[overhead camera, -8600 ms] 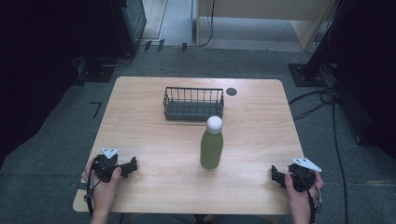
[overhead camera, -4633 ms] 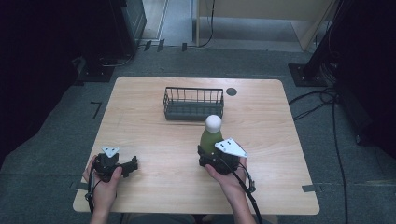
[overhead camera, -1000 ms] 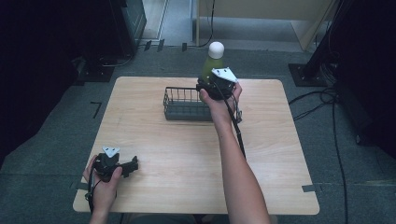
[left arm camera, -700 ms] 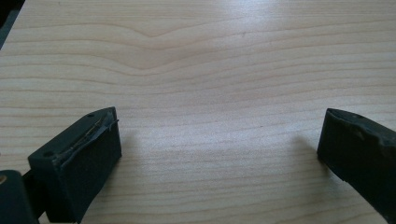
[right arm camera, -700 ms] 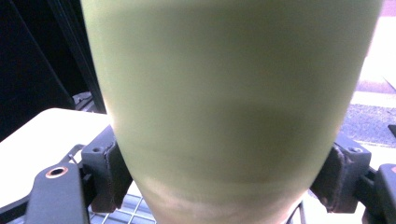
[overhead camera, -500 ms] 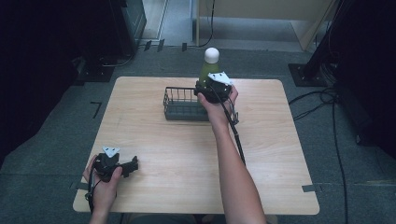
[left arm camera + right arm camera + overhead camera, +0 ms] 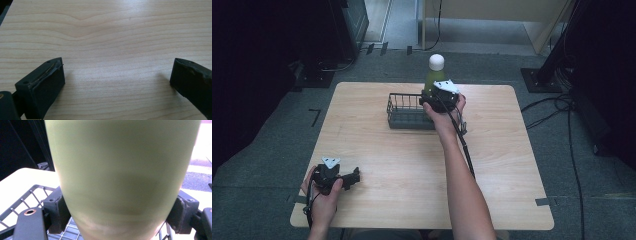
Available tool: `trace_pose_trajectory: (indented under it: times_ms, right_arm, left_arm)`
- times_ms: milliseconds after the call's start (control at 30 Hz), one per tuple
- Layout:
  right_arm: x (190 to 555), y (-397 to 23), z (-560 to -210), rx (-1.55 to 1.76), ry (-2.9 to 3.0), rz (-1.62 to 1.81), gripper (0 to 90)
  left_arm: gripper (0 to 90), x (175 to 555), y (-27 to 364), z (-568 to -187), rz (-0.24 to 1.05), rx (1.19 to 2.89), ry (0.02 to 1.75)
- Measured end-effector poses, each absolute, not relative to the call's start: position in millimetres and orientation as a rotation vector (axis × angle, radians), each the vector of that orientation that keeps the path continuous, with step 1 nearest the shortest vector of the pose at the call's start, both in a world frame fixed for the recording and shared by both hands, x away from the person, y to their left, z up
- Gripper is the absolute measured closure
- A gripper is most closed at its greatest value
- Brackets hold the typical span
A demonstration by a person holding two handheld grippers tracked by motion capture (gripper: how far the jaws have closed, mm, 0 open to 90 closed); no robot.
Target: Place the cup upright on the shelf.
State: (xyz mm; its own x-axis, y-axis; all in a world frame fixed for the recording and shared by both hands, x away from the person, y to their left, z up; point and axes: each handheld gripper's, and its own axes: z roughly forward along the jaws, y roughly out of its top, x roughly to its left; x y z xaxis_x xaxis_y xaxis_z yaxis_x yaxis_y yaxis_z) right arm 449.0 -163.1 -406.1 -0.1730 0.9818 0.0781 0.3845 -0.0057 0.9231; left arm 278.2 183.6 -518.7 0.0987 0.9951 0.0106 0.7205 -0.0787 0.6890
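bottle (image 7: 435,75): upper centre of frame, upright over wire basket (image 7: 404,112) | right gripper (image 7: 438,100): you clamp its body | left gripper (image 7: 343,178): jaws apart, idle lower left | step: lowering in | next: descend straight, then release

We look down along the left gripper (image 7: 117,82) at a pale wooden table (image 7: 112,35) whose grain runs across the picture in long wavy bands. Our two black jaws rise from the bottom corners, standing wide apart with nothing but bare wood between them. The left jaw's pad shows a frayed edge along its top, and each jaw throws a soft shadow on the table.
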Motion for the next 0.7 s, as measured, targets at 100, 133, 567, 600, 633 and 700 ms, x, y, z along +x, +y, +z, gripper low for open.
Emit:
trace_pose_trajectory:
  times_ms: [100,133,567,600,633,700]
  right_arm:
    - [448.3,-161.9,-408.0,1.442,1.602,1.176,19.4]
    - [448.3,-161.9,-408.0,1.442,1.602,1.176,19.4]
    - [450.6,-169.6,-408.0,1.458,1.677,1.188,12.6]
    - [450.3,-169.7,-408.5,1.461,1.683,1.185,12.5]
    - [449.9,-169.9,-408.9,1.460,1.692,1.175,12.1]
    - [449.1,-171.0,-409.7,1.457,1.696,1.154,8.6]
  left_arm:
    - [0.1,278.2,183.6,-518.7,0.680,1.857,1.675]
    - [0.2,278.2,183.6,-518.7,0.680,1.857,1.675]
    - [0.1,278.2,183.6,-518.7,0.680,1.857,1.674]
    - [0.1,278.2,183.6,-518.7,0.680,1.857,1.674]
    - [0.1,278.2,183.6,-518.6,0.680,1.857,1.674]
    - [0.1,278.2,183.6,-518.6,0.680,1.857,1.675]
